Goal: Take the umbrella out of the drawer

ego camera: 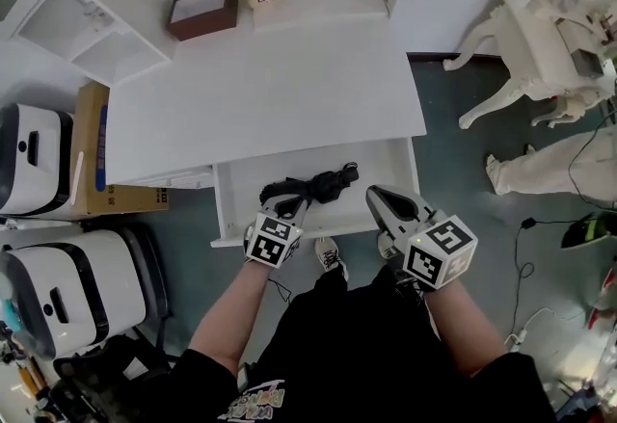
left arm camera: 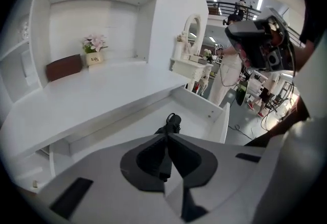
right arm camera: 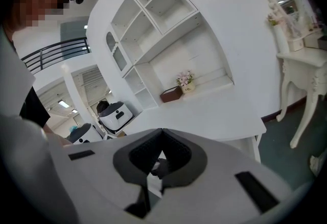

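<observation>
Both the left hand-held gripper (ego camera: 288,206) and right hand-held gripper (ego camera: 372,191) have jaws pressed together. Black folded fabric umbrella (ego camera: 314,187) lies in the open white drawer (ego camera: 382,167): probably light, soft-canopied, best gripped at its stiff handle.

Closed jaws over black umbrella (left arm camera: 172,122) in open white drawer (left arm camera: 225,121)

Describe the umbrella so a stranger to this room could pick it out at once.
Start at the big white desk, then look to the open drawer pulled out under its front edge. Lying inside is the umbrella, folded and black, the only dark thing in that white drawer.
</observation>
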`<state>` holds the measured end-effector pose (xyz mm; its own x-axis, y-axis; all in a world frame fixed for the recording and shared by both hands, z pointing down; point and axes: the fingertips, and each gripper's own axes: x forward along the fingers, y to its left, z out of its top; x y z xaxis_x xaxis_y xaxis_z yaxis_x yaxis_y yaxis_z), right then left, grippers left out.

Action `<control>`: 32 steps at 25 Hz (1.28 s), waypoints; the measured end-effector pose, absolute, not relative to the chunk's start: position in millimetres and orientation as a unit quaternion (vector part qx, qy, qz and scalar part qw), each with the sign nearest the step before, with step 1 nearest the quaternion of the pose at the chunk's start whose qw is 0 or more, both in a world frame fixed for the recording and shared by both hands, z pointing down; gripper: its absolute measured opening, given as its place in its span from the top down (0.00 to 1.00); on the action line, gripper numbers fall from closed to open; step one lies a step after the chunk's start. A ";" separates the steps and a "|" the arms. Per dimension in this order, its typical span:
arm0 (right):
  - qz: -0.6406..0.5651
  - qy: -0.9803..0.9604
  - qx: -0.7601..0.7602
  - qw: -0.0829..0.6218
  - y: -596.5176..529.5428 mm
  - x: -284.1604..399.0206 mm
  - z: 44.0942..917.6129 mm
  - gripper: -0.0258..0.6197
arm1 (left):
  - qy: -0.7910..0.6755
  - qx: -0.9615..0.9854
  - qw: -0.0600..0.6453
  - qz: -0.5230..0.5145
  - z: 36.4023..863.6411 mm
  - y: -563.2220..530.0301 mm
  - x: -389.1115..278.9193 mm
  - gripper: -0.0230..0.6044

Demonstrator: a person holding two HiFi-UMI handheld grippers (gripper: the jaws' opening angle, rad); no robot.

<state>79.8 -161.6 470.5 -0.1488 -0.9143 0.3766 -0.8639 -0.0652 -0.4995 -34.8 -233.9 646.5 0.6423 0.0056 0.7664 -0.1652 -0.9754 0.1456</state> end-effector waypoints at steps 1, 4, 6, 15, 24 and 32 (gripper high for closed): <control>-0.330 0.679 -0.655 0.038 -160.8 79.5 471.1 0.96 | -0.036 0.899 0.095 0.426 651.0 -234.7 -34.9 0.92; -0.333 0.667 -0.666 0.037 -158.9 78.9 472.9 0.96 | -0.014 0.893 0.073 0.444 660.7 -237.9 -34.5 0.83; -0.336 0.659 -0.672 0.036 -158.0 78.5 474.3 0.96 | 0.005 0.887 0.053 0.458 666.0 -239.2 -32.9 0.80; -0.347 0.638 -0.686 0.032 -146.0 75.7 484.1 0.96 | 0.097 0.839 -0.050 0.533 709.5 -231.0 -25.9 0.53; -0.361 0.621 -0.695 0.031 -133.3 79.2 493.9 0.96 | 0.135 0.817 -0.092 0.553 734.9 -231.1 -18.5 0.53; -0.373 0.618 -0.691 0.030 -137.3 82.3 504.2 0.96 | 0.157 0.800 -0.108 0.569 753.8 -232.1 -14.2 0.51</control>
<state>82.3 -137.3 504.2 -0.0425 -0.8770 0.4787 -0.8324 -0.2339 -0.5024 -14.2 -232.1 753.8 0.3023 0.1282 0.9446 0.3734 -0.9277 0.0064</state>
